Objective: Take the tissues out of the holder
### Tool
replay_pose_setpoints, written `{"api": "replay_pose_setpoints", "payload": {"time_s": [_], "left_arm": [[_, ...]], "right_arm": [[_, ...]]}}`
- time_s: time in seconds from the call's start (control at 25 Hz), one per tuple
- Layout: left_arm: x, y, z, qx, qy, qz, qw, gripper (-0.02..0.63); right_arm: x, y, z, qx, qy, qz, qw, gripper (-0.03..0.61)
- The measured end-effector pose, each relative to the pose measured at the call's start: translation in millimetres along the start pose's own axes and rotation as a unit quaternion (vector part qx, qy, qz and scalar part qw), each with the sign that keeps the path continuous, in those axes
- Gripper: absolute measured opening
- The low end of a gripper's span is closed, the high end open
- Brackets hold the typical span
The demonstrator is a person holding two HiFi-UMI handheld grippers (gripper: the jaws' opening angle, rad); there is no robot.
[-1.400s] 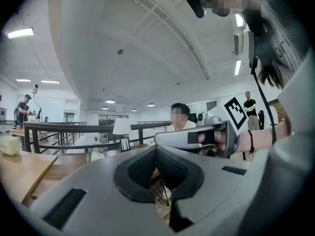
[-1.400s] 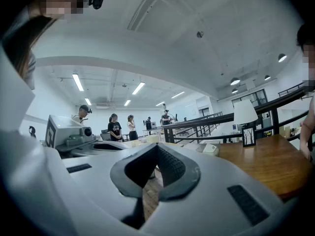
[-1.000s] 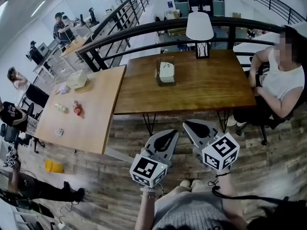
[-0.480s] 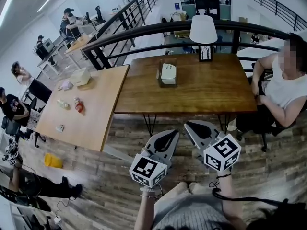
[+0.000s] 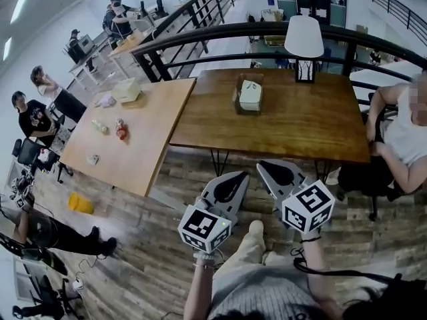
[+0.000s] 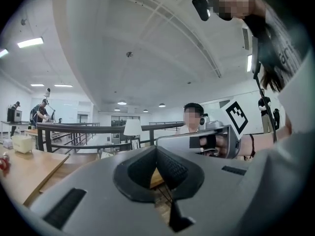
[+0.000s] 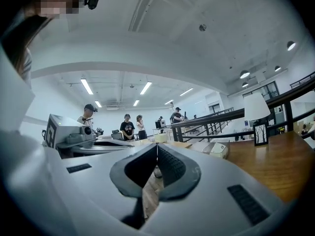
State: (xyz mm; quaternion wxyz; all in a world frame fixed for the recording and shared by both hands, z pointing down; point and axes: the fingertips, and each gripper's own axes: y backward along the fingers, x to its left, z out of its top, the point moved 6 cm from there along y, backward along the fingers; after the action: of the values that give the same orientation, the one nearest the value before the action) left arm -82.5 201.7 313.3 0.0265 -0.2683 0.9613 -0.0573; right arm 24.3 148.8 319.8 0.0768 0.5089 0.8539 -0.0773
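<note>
The tissue holder [image 5: 249,97], a dark wooden box with a white tissue pack in it, stands on the dark wooden table [image 5: 300,122], far ahead of both grippers. In the right gripper view the holder [image 7: 217,149] lies to the right of the jaws. My left gripper [image 5: 237,177] and right gripper [image 5: 268,167] hover side by side over the floor, short of the table's near edge. In their own views the left gripper [image 6: 156,150] and right gripper [image 7: 157,146] show jaws pressed together with nothing between them.
A white lamp [image 5: 303,42] stands at the table's far edge before a black railing [image 5: 200,35]. A person [image 5: 408,132] sits at the table's right end. A lighter table [image 5: 127,152] on the left carries a box and small bottles. Several people stand further left.
The head view has swung, so the tables and the holder now sit further right in the frame. Both grippers stay shut, side by side, in about the same place.
</note>
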Motion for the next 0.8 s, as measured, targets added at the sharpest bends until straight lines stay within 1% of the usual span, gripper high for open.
{"api": "replay_pose_setpoints", "payload": {"time_s": [0.12, 0.32, 0.6, 0.8], "left_arm": [[10, -9, 1, -0.001, 0.001, 0.004, 1.0, 0.008], [34, -33, -1, 0.003, 0.001, -0.002, 1.0, 0.008], [55, -78, 6, 0.003, -0.003, -0.049, 0.9988, 0.008], [77, -102, 5, 0.003, 0.004, -0.077, 0.997, 0.008]], "right_arm": [[-9, -12, 1, 0.0, -0.004, 0.005, 1.0, 0.012], [-29, -31, 1, 0.005, -0.001, 0.003, 1.0, 0.012], [-67, -45, 13, 0.008, -0.007, -0.031, 0.999, 0.012], [-86, -62, 18, 0.015, -0.008, -0.054, 0.998, 0.012]]}}
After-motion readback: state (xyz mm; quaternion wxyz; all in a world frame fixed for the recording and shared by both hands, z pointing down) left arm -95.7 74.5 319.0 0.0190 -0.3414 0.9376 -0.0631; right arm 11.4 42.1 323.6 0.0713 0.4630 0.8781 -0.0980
